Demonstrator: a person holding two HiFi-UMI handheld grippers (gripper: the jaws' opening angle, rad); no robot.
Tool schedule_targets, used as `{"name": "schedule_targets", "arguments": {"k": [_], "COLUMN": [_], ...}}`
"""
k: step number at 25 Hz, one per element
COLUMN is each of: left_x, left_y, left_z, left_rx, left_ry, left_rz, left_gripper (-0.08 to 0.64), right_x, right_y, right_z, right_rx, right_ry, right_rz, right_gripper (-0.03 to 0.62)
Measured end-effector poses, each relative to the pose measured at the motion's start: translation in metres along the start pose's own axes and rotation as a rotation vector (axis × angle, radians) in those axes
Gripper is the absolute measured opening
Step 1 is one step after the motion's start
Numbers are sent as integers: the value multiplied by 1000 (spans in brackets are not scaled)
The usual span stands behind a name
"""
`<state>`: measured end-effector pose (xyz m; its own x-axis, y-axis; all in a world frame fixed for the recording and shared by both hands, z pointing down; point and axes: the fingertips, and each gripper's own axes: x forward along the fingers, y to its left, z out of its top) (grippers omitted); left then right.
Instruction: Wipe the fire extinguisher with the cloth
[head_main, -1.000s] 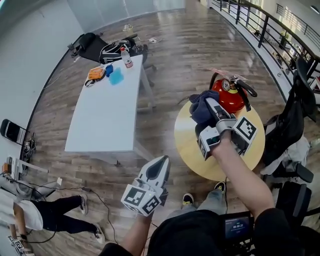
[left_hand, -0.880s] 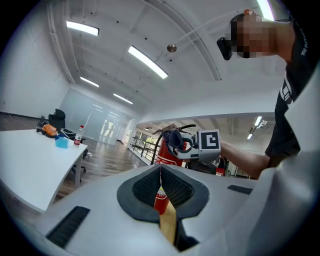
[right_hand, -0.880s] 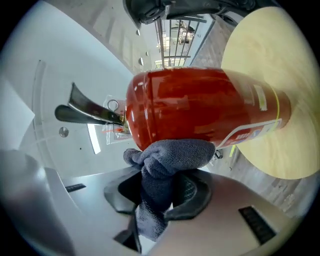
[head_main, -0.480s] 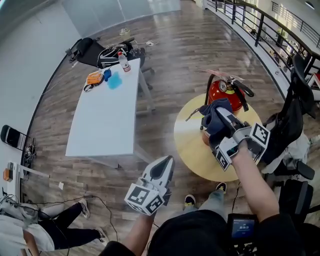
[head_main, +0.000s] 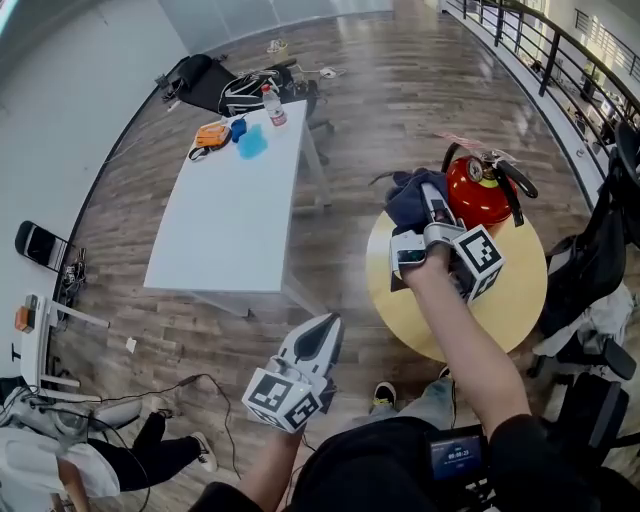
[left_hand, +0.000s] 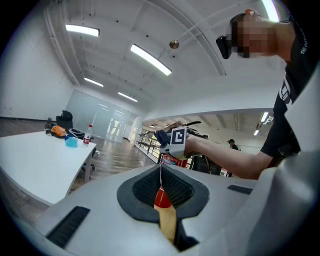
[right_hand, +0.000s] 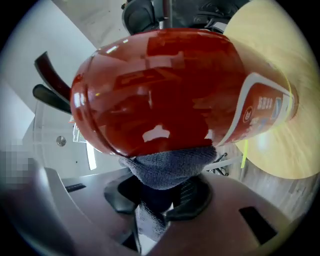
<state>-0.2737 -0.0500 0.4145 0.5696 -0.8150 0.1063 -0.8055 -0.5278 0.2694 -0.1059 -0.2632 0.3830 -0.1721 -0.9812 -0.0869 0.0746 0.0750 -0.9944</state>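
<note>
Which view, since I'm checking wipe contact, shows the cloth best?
The right gripper view: the cloth, clamped in the right gripper, presses on the red fire extinguisher close up. The head view shows a dark blue bundle beside the extinguisher's top; the left gripper view, only a tiny distant scrap.

Pale grey moulded shell, black pads on left claw (head_main: 321, 336); right claw (head_main: 431, 203) alike; marker cube (head_main: 283, 398) behind each claw, black-and-white squares; black short-sleeved shirt (head_main: 385, 468)

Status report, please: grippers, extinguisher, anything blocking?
Right gripper shut on cloth, cloth pressed against fire extinguisher. Left gripper shut, empty. Nothing in the way.
</note>
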Motion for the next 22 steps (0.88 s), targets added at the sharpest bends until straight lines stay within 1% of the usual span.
{"name": "schedule_targets", "arguments": {"k": [4,7,10,13,17,19,22], "left_x": [-18,-26,-28,-27,-20,-16,-11], "left_y": [9,18,23,24,20,17,11], "left_z": [-4,-9,-15,-21,-19,-20,-27], "left_rx": [-3,-5,-5,3,18,12,11], "left_ry": [9,17,43,65,88,96,128], "left_rz": [58,88,107,113,115,121,120], "left_gripper": [23,23,23,23,23,23,23], "right_x": [7,6,-1,-9,-13,-21,-35], "right_y": [-16,-48,-95,-156,-216,-243,-284], "right_z": [2,4,7,10,13,15,17], "right_rx": [20,19,-16,-70,-101,-107,-81], "right_ry": [-21,-17,-24,-7,55,71,81], "right_rz": [-1,-54,-129,-224,-249,-286,-347], "right_gripper": [112,112,112,112,112,112,112]}}
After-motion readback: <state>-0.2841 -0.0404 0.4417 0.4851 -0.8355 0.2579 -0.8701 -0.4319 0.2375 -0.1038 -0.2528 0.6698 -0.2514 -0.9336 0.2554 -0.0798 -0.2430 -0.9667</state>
